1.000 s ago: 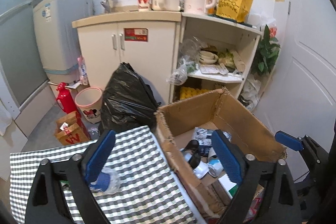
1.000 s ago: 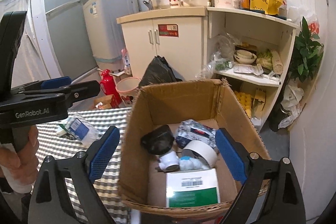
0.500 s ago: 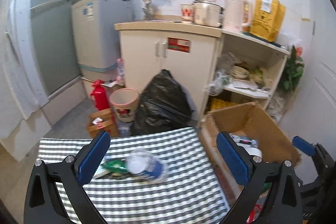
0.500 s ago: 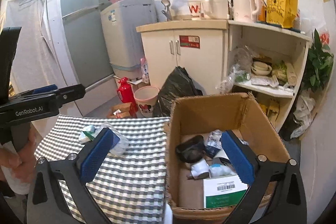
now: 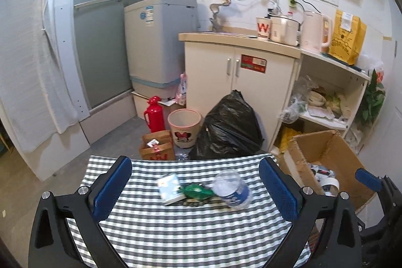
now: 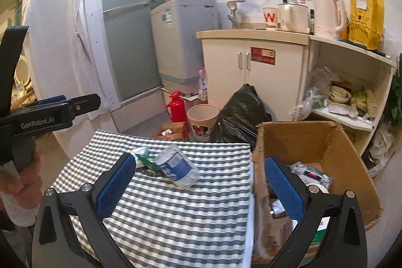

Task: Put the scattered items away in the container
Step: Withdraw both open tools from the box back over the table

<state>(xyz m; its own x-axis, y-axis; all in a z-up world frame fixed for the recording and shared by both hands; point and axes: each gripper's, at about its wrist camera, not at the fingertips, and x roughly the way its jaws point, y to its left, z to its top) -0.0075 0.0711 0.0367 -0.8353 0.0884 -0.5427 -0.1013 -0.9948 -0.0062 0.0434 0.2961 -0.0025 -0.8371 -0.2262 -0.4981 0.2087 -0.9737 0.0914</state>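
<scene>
On the checked tablecloth [image 5: 191, 225] lie a crushed clear bottle with a blue label [image 5: 232, 189] [image 6: 177, 167], a green packet [image 5: 194, 191] [image 6: 148, 161] and a small pale-blue packet [image 5: 169, 187]. The cardboard box [image 5: 324, 155] [image 6: 309, 142] stands off the table's right edge with several items inside. My left gripper [image 5: 196, 190] is open above the table, with the items lying between its blue pads. My right gripper [image 6: 198, 182] is open too, straddling the table's right edge and the box wall; it holds nothing.
Behind the table stand a black rubbish bag [image 5: 228, 127], a pink bin [image 5: 184, 127], a red flask [image 5: 153, 114] and brown boxes [image 5: 158, 148]. A white cabinet [image 5: 238, 82], open shelves [image 5: 334, 102] and a washing machine [image 5: 160, 42] line the back. A hand [image 6: 23, 175] holds the left gripper's handle.
Both grippers have pulled back and leftward from over the box. The table and its scattered items now fill both views; the box has shifted to the right.
</scene>
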